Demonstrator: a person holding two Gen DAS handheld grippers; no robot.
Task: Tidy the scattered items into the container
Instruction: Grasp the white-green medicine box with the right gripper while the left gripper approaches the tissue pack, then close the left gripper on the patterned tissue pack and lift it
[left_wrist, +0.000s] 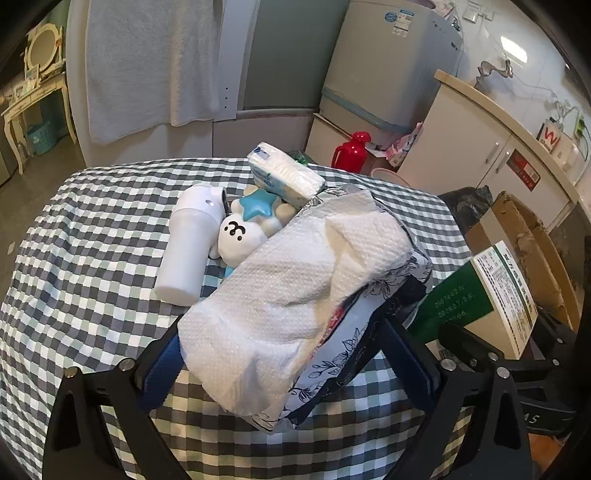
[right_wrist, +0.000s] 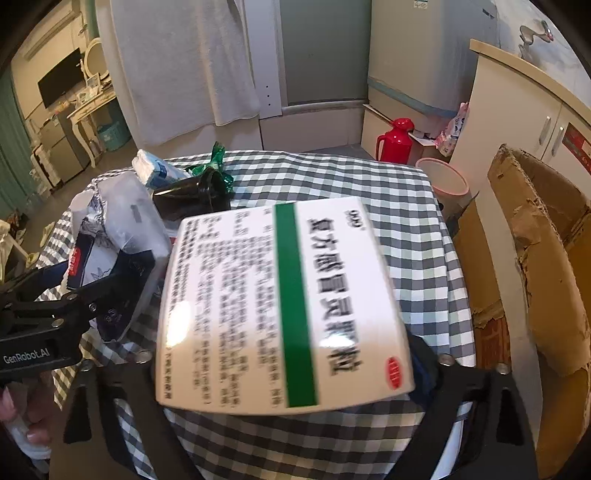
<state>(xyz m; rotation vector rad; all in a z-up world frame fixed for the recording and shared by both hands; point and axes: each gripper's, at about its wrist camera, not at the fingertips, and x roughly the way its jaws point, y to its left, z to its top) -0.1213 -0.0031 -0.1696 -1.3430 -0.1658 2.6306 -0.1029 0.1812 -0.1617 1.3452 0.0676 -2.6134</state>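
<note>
My left gripper (left_wrist: 284, 332) has its blue pads against both sides of a floral tissue pack (left_wrist: 295, 295) with white paper bulging out of its top; the pack lies tilted over the checked tablecloth (left_wrist: 92, 295). The same pack (right_wrist: 122, 221) shows between those fingers in the right wrist view. My right gripper (right_wrist: 291, 354) is shut on a white medicine box with a green stripe (right_wrist: 280, 302), held tilted above the cloth; the box hides its fingertips. An open cardboard box (right_wrist: 535, 258) stands beside the table on the right.
Behind the pack lie a white bottle (left_wrist: 184, 251), a white plush toy with a blue star (left_wrist: 251, 225) and a small tissue packet (left_wrist: 284, 173). A black cup (right_wrist: 192, 199) lies on its side by a green wrapper (right_wrist: 216, 162). A red flask (right_wrist: 395, 140) and pink basin (right_wrist: 443, 181) sit on the floor.
</note>
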